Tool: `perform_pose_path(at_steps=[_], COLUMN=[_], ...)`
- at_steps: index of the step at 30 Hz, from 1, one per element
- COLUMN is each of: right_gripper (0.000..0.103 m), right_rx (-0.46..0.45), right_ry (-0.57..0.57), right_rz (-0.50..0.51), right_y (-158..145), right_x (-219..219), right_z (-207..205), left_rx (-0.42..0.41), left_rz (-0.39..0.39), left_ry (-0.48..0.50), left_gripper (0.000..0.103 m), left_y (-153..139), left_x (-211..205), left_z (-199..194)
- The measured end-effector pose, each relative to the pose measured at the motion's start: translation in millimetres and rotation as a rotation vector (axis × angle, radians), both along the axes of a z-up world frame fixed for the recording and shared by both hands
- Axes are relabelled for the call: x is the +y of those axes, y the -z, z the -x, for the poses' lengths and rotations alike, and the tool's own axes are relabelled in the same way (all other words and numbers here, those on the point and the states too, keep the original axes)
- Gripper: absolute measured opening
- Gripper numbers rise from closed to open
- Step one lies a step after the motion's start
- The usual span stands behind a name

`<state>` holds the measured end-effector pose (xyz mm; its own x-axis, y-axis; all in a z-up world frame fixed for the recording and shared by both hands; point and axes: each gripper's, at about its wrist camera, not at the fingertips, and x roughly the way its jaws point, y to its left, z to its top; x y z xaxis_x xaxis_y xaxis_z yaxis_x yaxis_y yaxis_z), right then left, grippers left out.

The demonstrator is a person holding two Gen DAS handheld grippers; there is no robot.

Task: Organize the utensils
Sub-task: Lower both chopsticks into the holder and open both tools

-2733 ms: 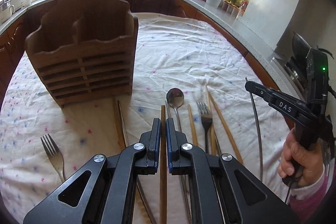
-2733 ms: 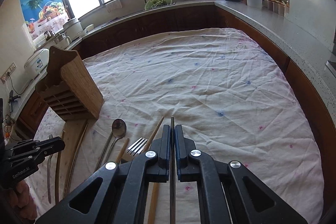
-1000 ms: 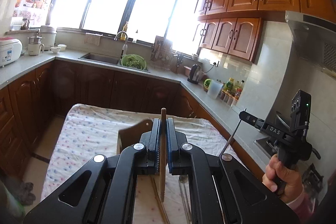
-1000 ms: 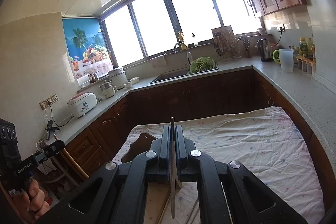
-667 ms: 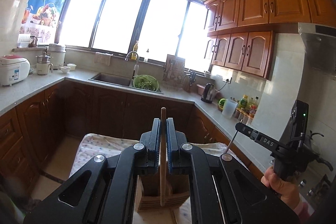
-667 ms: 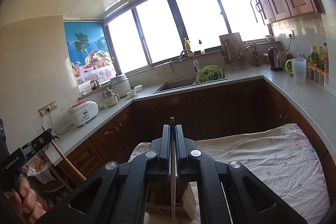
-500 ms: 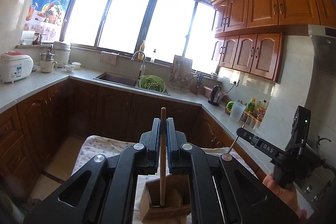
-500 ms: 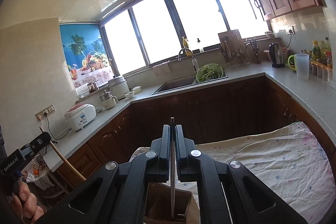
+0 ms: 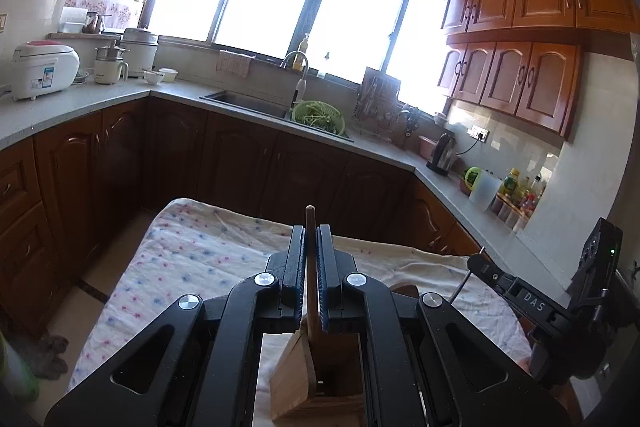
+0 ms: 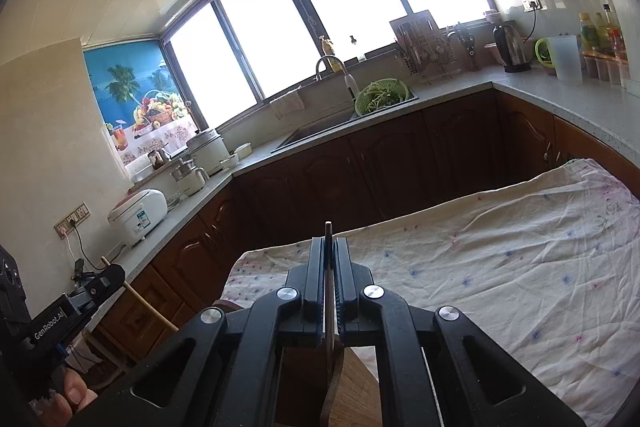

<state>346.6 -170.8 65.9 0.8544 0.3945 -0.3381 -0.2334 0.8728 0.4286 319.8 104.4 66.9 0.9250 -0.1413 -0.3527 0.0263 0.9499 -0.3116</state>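
We see the left gripper point(image 9: 311, 267) clenched on a wooden chopstick point(image 9: 310, 247), jaws pressed to both sides of it, stick upright between them with its top poking above the fingertips. Its lower end goes down into the wooden holder point(image 9: 304, 379) right under the gripper; which compartment, we cannot tell. Holder sits on the tablecloth point(image 9: 192, 259), white with small pink and blue flowers, near the edge closest to us.

Right gripper point(image 10: 329, 279) is clenched on a thin metal utensil handle point(image 10: 328, 267), jaws tight on it, handle upright with its tip just above the fingertips. We cannot tell what kind of utensil it is. Its lower part runs down toward the same holder point(image 10: 352, 387), seen below the gripper at the near edge of the cloth point(image 10: 500, 267).

In the left view the right gripper point(image 9: 486, 273) shows at the right edge, the thin metal rod slanting from it. In the right view the left gripper point(image 10: 108, 277) shows at lower left with the chopstick point(image 10: 140, 303) slanting down, and fingers point(image 10: 74, 397) on its handle.

Beyond the far edge of the table: dark cabinets, a counter with a sink point(image 9: 248, 101), green colander point(image 9: 318, 115), rice cooker point(image 9: 42, 69), kettle point(image 9: 442, 153).
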Motion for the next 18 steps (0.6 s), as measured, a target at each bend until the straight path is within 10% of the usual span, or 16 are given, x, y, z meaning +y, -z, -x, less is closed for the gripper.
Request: perform_pose_path(at_steps=[14,18], right_gripper=[0.011,0.057], right_rx=[0.061,0.063], right_ry=[-0.026,-0.040], right_rz=[0.013,0.002], right_y=[5.0,2.8], right_x=[0.0,-3.3], right_z=[-9.3,-4.2], left_rx=[0.034,0.021], left_rz=[-0.018,-0.015], left_ry=[-0.011,-0.025], left_gripper=[0.012,0.050], left_y=[-3.9,-5.3], left_x=[-1.7,-0.4], left_z=[-4.1,4.9])
